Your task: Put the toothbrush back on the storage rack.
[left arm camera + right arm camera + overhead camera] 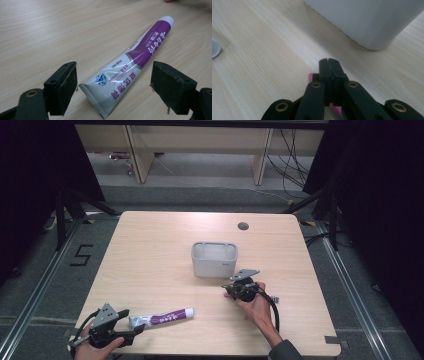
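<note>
Toothpaste tube [130, 66] lies flat on the worktop [150, 250] near your front edge, its crimped tail between the spread jaws of your left gripper [113, 85] and its white cap [167, 19] pointing away. Neither pad touches it yet. If you close here, you catch only the thin flat tail; I judge the heavy cap end would sag or swing once lifted, and the glossy film could slide out of the pads. The tube also sits at an angle across the gap, so one pad may meet it first and push it sideways instead of clamping it. Move further along the body before you squeeze.

Your right gripper [329, 65] is closed, low over the worktop just beside the grey bin [214, 259]. Something pink [311, 76] shows under its jaws; you cannot tell from these views whether it is held or what it is. Drift any closer to the bin and you could nudge it, which would spoil your aim if the tube is meant to go in there. A light bin like that probably slides easily on smooth wood.
</note>
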Tool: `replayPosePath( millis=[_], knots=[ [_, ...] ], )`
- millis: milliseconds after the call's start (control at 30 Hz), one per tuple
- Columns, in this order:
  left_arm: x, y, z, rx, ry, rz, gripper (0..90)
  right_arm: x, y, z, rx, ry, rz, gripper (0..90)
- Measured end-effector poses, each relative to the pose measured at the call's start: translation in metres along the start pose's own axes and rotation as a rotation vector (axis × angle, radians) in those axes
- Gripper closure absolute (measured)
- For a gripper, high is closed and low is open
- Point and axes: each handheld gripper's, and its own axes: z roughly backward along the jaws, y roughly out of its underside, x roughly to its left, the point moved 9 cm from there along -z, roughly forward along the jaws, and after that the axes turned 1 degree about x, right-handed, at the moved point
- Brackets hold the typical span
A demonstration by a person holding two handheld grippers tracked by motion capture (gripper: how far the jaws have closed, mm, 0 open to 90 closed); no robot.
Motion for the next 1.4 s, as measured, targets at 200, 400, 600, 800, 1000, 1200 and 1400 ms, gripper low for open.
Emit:
replayPosePath(
  millis=[200,400,600,800,1000,1200,1400],
  knots=[
    [0.0,0.0,0.0,-0.001,0.002,-0.001,21.0,0.003,0.0,0.001,0.001,-0.013,0.024,89.9],
    [0.0,0.0,0.001,-0.002,0.001,0.001,21.0,0.012,0.005,0.004,0.019,-0.038,0.032,89.9],
    [0.0,-0.001,0.001,-0.009,0.001,0.009,21.0,0.021,0.016,0.011,0.041,-0.061,0.052,89.9],
    [0.0,-0.001,0.001,-0.005,0.001,0.004,21.0,0.024,0.027,0.019,0.053,-0.067,0.076,89.9],
    [0.0,-0.001,0.0,-0.008,0.004,0.004,21.0,0.031,0.035,0.03,0.053,-0.085,0.084,89.9],
    [-0.001,-0.001,0.0,-0.008,0.004,0.004,21.1,0.034,0.049,0.039,0.084,-0.081,0.102,89.9],
    [0.0,-0.001,0.0,-0.004,0.001,0.003,21.1,0.031,0.059,0.047,0.068,-0.08,0.105,89.9]
  ],
)
